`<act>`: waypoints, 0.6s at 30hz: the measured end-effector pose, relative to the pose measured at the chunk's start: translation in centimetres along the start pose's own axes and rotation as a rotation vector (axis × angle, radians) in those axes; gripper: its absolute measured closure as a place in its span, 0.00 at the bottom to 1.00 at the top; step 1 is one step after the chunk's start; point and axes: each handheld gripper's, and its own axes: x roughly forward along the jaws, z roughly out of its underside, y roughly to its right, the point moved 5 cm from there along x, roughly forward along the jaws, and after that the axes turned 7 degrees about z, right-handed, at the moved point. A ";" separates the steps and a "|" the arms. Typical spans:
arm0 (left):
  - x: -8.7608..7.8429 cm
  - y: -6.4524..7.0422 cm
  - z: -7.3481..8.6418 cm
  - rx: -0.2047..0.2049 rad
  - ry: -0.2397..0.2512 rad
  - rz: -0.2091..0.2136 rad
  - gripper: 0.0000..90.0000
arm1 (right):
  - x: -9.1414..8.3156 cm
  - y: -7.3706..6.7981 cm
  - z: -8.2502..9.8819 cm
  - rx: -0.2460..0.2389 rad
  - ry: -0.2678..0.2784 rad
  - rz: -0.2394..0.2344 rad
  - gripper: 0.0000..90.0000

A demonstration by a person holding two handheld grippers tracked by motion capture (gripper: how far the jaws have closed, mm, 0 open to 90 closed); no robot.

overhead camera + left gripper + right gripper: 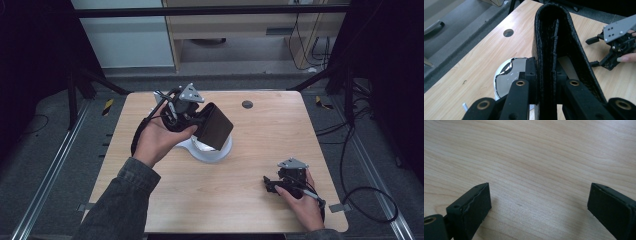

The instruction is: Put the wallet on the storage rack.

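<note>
Wallet held above white stand, right fingers spread over bare wood

Black leather wallet (pixel 215 126) sits clamped in the left gripper (pixel 192 119), raised over the middle of the tabletop (pixel 260 150). In the left gripper view its textured folded edge (pixel 551 50) runs straight up between the two fingers (pixel 531 75), which press on it from both sides. Just beneath it stands a white round stand (pixel 212 152) with a glossy top; whether the wallet touches it cannot be told. The left hand (pixel 160 140) reaches in from the lower left in a grey-green sleeve.

Well apart, near the front right corner, the right gripper (pixel 272 184) rests low in the right hand (pixel 302 202). Its fingers (pixel 471 207) stand wide apart with nothing but pale wood grain between them.

The tabletop is light wood with rounded corners and a small round grommet (pixel 247 104) near the far edge. Grey carpet, dark frame legs, loose cables and a pale cabinet surround it.
</note>
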 end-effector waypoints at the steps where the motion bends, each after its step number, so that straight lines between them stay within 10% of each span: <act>1: 0.0 -0.2 0.0 -0.003 -0.001 -0.007 0.89 | 0.2 0.0 0.0 0.005 -0.001 -0.009 0.05; 18: 1.5 -2.2 1.7 -0.045 -0.038 -0.045 0.89 | 0.5 0.2 0.2 0.053 -0.006 -0.026 0.02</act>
